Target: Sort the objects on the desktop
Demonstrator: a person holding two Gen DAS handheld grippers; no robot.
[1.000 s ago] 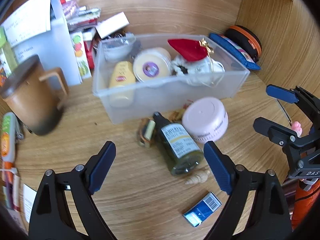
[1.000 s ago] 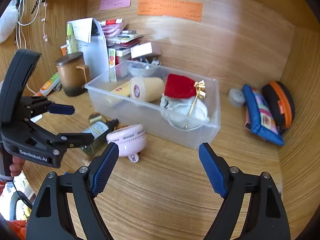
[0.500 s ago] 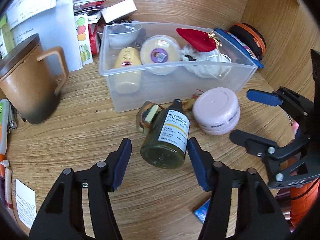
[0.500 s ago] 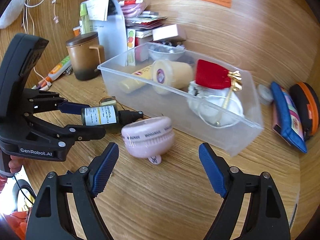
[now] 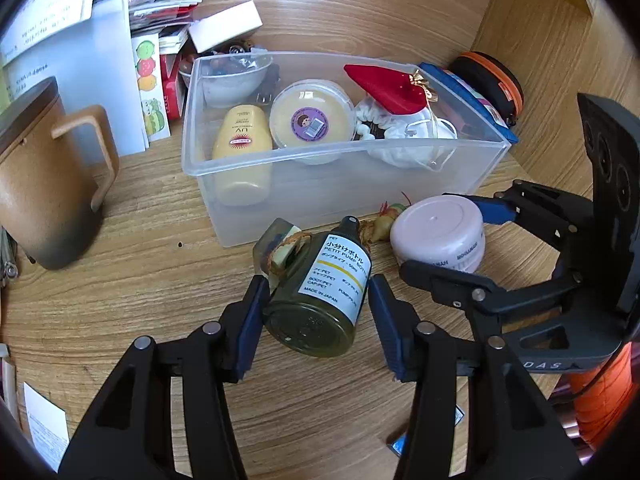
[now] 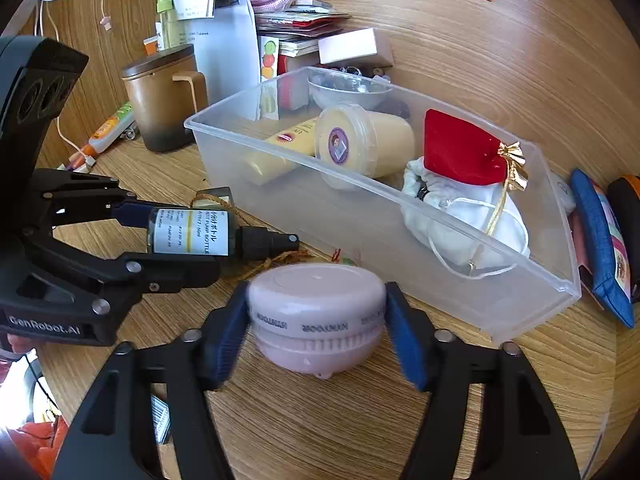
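A dark green pump bottle [image 5: 336, 280] with a white label lies on its side between the pads of my left gripper [image 5: 318, 284]. Its jaws are closing and both pads touch its body. From the right wrist view the bottle [image 6: 188, 232] hangs level in the left gripper [image 6: 176, 240], nozzle toward the clear plastic bin [image 6: 380, 240]. A round pink jar [image 6: 316, 292] stands on the desk between the pads of my right gripper [image 6: 316, 300]. Those jaws are closing too, with the pads against the jar's sides. The left wrist view shows the jar [image 5: 436, 228] in the right gripper [image 5: 432, 236].
The bin [image 5: 320, 188] holds a yellow tube, a lidded tub, a red pouch and a white bag. A brown mug [image 5: 44, 184] stands at left, papers and boxes behind it. A small twine-tied block [image 5: 280, 248] lies by the bottle. A blue pouch [image 6: 600, 232] lies at right.
Both grippers have narrowed, the left onto the bottle, the right onto the pink jar. The right gripper came down and forward to the jar. The bottle now lies between the left pads.
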